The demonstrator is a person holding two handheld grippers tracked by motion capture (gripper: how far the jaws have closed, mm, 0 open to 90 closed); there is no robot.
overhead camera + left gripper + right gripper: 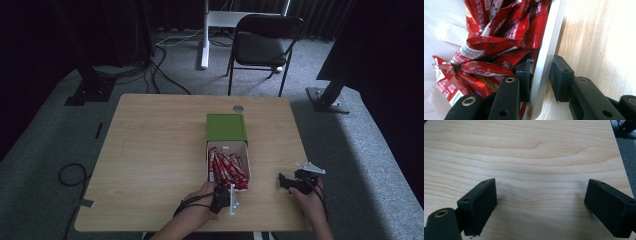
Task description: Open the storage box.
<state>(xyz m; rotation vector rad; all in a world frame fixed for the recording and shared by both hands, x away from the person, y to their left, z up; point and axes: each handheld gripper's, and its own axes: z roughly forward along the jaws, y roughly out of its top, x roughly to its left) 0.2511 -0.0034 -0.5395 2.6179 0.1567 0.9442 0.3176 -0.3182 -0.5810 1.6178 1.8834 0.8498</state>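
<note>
Holding the near wall of a white box (546, 50) between the jaws of my left gripper (539, 77), I keep that hand at the front edge of the wooden table (155, 150). One black pad sits inside the box, pressed among the red snack packets (499, 45), and the other pad sits outside against the wall, so the thin white wall is pinched between them. The packets are glossy red with white print and lie heaped and crumpled just beyond and to the inner side of my left gripper. Seen from the high view, the box (247, 165) stands directly ahead of my left gripper (223, 199), its far end slid under a green sleeve (226, 127) that lies farther out from me, touching the box.

My right gripper (290, 182) rests off to the right of the box, well apart from it, near the table's front right corner. Its two black jaws stand wide apart with nothing between them, only bare wood grain beneath them. A small round grey disc (238, 108) is set in the tabletop beyond the green sleeve, near the far edge.
</note>
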